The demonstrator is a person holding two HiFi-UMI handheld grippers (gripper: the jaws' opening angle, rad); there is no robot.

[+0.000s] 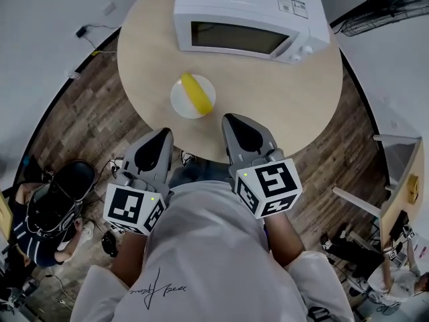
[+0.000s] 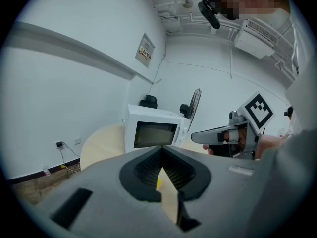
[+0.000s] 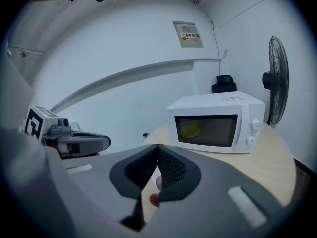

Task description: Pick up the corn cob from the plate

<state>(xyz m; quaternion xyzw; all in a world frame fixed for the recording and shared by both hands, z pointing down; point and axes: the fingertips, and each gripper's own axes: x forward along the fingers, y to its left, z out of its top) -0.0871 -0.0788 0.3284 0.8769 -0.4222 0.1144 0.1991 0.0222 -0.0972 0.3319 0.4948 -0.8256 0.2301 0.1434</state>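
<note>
This is the approach: my left gripper [image 1: 161, 134] and right gripper [image 1: 231, 119], both closed and empty, hover short of the corn cob [image 1: 196, 92] on the plate [image 1: 177, 100]. Next I must open one around it.

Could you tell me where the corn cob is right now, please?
In the head view the corn cob lies on the white plate on the round table, just in front of the microwave, left of centre.

yellow corn cob [image 1: 196, 93], lying on white plate [image 1: 179, 103]

1 overhead, 2 low toward microwave [image 1: 251, 19]
</note>
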